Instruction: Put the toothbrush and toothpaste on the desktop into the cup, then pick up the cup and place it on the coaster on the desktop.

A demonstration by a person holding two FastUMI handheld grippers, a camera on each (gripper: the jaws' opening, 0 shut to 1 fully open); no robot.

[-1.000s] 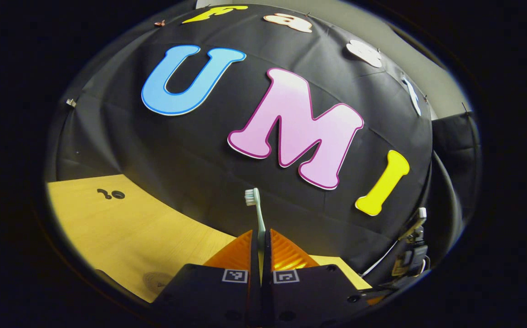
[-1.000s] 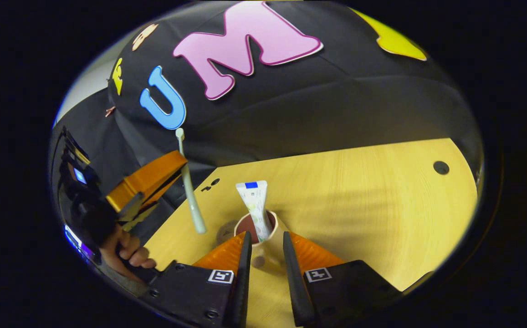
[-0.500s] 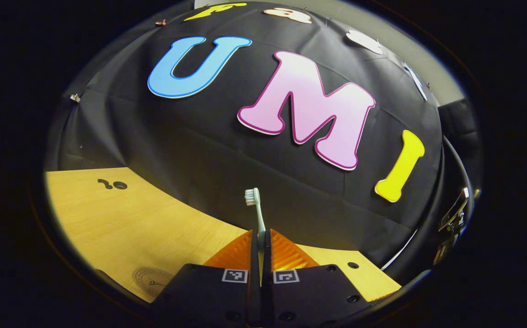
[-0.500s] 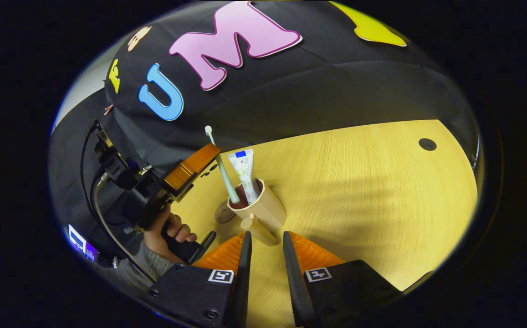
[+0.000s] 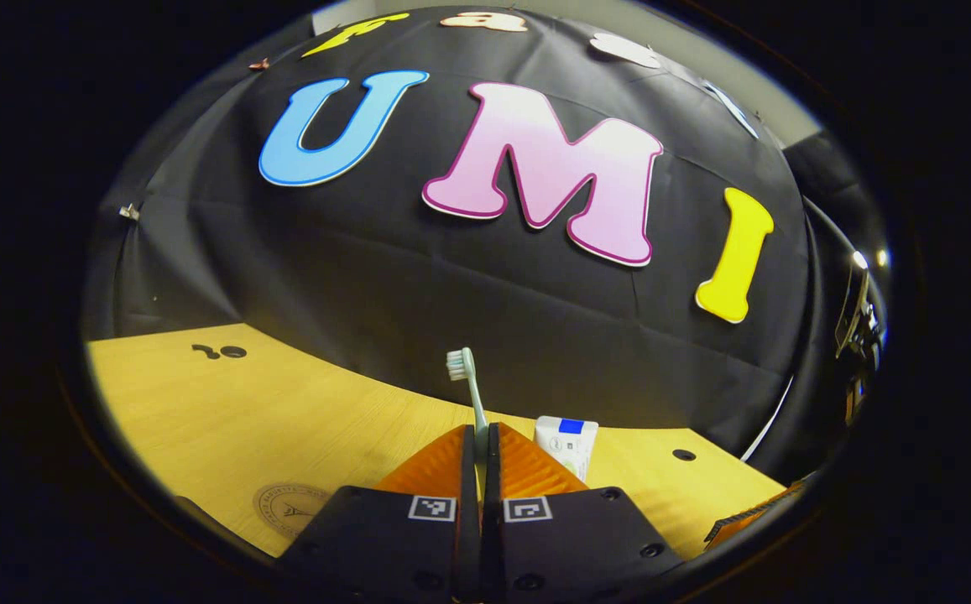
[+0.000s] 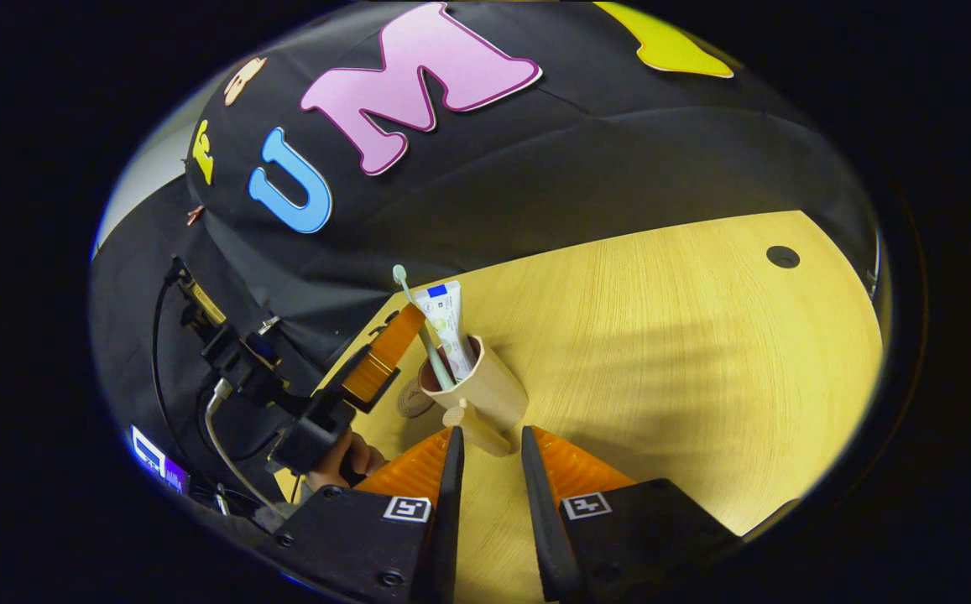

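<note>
Between left fingers, toothbrush pinched

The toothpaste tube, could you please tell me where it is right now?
In the right gripper view the toothpaste tube stands upright in the cup on the desktop, beside the toothbrush that the left gripper holds.

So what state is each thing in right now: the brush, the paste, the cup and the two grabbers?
Toothbrush: clamped, lower end inside the cup.
Toothpaste: standing in the cup.
Cup: upright on the desktop, beside the coaster.
Left gripper: shut on the toothbrush.
Right gripper: open, holding nothing.
</note>
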